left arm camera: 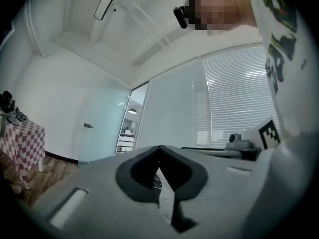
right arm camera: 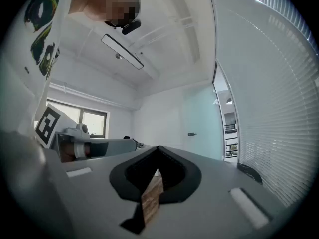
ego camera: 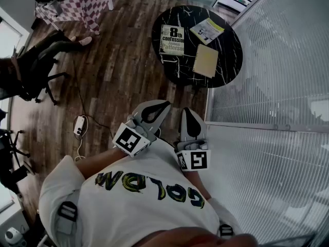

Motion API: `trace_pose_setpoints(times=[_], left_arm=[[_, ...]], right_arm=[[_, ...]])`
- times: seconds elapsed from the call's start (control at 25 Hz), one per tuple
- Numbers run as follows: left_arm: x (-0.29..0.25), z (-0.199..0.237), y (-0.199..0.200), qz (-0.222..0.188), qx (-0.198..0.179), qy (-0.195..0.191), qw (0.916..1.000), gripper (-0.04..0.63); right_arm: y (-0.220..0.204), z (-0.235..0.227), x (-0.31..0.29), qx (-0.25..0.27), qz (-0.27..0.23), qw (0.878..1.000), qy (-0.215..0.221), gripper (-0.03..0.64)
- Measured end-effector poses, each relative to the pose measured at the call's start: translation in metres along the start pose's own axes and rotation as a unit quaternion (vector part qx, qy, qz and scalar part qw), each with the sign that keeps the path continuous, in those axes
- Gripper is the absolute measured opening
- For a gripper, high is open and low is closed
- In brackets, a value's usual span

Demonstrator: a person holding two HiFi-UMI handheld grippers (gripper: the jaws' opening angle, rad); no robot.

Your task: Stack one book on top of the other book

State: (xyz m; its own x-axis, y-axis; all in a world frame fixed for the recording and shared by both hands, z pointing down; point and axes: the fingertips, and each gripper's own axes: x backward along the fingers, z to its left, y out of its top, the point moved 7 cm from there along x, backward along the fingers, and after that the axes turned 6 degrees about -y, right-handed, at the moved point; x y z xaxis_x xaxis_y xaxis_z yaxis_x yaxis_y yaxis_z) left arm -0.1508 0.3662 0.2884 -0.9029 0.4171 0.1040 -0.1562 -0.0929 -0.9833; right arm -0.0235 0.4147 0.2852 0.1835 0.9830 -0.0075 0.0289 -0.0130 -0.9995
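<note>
On the round black marble table (ego camera: 175, 71) at the far side of the room lie a white book with a large "8" on its cover (ego camera: 172, 40), a plain tan book (ego camera: 206, 60) to its right and a yellow-and-white booklet (ego camera: 207, 31) behind it. None rests on another. My left gripper (ego camera: 164, 106) and right gripper (ego camera: 186, 111) are held side by side close to my chest, well short of the table. Both are shut with nothing between the jaws. The left gripper (left arm camera: 159, 149) looks level at a glass wall. The right gripper (right arm camera: 158, 149) looks level at a white wall.
A glass wall with blinds (ego camera: 272, 86) runs along the right, close to the table. An office chair (ego camera: 31, 78) and a seated person's legs (ego camera: 67, 42) are at the left. A checkered-cloth table (ego camera: 85, 1) stands at the back left. A power strip (ego camera: 79, 125) lies on the wooden floor.
</note>
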Motion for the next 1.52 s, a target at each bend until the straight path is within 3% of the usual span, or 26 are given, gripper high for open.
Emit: trace_pose_setpoints(times=[1.04,1.52], left_arm=[[-0.048,-0.032,-0.034,0.041,0.026,0.022,0.9986,0.003],[-0.056,-0.010,-0.041,0.042,0.028,0.045,0.9977,0.003]], right_arm=[[-0.018,-0.063,0.022,-0.036,0.018,0.999,0.009,0.000],[-0.026,-0.072,-0.005,-0.043,0.020,0.999,0.026,0.000]])
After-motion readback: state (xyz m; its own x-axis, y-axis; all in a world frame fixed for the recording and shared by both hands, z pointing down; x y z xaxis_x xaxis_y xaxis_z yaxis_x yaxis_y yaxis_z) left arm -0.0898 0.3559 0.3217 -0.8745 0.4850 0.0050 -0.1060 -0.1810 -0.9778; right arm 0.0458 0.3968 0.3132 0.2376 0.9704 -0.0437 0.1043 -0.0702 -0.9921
